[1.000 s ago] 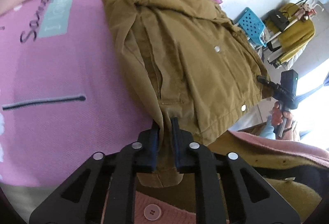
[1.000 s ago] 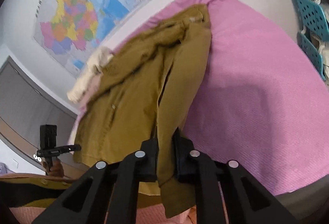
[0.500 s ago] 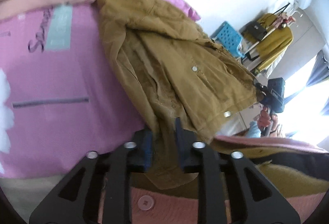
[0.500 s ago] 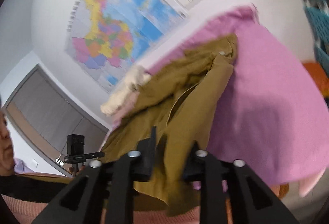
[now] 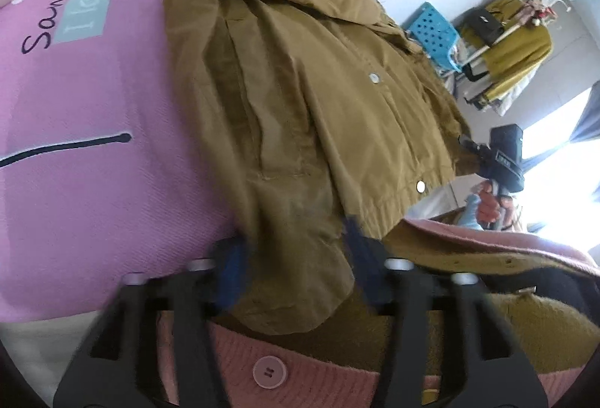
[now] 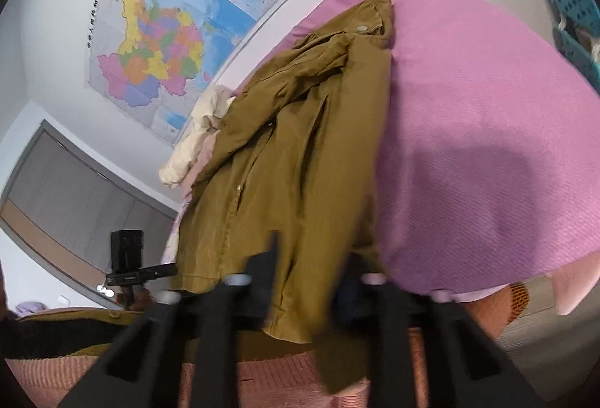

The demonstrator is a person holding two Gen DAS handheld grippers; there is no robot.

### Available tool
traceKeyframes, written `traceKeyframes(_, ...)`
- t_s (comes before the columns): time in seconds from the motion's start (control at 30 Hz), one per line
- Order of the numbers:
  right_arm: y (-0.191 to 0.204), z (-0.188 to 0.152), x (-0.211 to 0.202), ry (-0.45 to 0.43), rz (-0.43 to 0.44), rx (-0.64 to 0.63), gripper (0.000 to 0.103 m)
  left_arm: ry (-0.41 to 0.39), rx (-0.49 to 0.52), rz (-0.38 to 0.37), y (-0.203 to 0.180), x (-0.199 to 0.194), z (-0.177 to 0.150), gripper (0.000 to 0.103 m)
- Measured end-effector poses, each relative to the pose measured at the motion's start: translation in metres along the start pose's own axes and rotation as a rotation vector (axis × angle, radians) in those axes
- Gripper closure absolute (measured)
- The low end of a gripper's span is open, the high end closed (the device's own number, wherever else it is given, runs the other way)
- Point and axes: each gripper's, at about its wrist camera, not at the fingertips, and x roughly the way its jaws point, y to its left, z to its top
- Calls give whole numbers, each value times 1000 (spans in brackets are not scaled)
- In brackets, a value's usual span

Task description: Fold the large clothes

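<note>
A mustard-brown jacket (image 5: 318, 70) lies on the pink bedcover (image 5: 93, 145), with its hem and cuffs hanging over the near edge. My left gripper (image 5: 296, 254) is open, and a sleeve cuff lies loose between its spread, blurred fingers. In the right wrist view the same jacket (image 6: 300, 145) runs up the bedcover (image 6: 468, 108) toward the wall. My right gripper (image 6: 309, 269) holds its jaws apart around the other hanging sleeve end. They are closing, and the pads do not look pressed on the cloth.
Cream and pink bedding (image 6: 195, 145) is bunched at the head of the bed under a wall map (image 6: 180, 25). A blue crate (image 5: 435, 29) and a clothes rack with a yellow garment (image 5: 517, 44) stand beyond the bed. The person's pink buttoned cardigan (image 5: 270, 372) is just below the grippers.
Both grippers were shut on the sleeve ends a second ago and now stand spread, the cloth loose between the fingers. Both views swung up and came back.
</note>
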Motion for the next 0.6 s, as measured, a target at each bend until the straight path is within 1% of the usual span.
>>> traceKeyframes(0.03, 0, -1, -2, -5, -7, -2, 90, 5, -19, 6, 2, 0, 2, 78)
traceKeyframes(0.13, 4, -1, -6, -23, -11, -18, 92, -3, -40, -12, 5, -3, 4, 82)
traceKeyframes(0.17, 8, 0, -10, -45, 17, -20, 93, -7, -37, -6, 3, -4, 5, 83)
traceKeyframes(0.23, 11, 5, -16, -77, 40, -17, 93, -22, -40, -13, 3, -10, 6, 87)
traceKeyframes(0.3, 19, 13, -24, -109, 56, -32, 94, -54, -43, -37, 1, -20, 10, 89)
traceKeyframes(0.43, 36, 31, -34, -155, 75, -60, 94, -101, -13, -26, -9, -39, 19, 91)
traceKeyframes(0.5, 43, 43, -37, -178, 102, -61, 94, -113, -7, -27, -13, -46, 25, 92)
traceKeyframes(0.6, 51, 59, -39, -197, 117, -76, 94, -122, 1, -27, -14, -57, 33, 92)
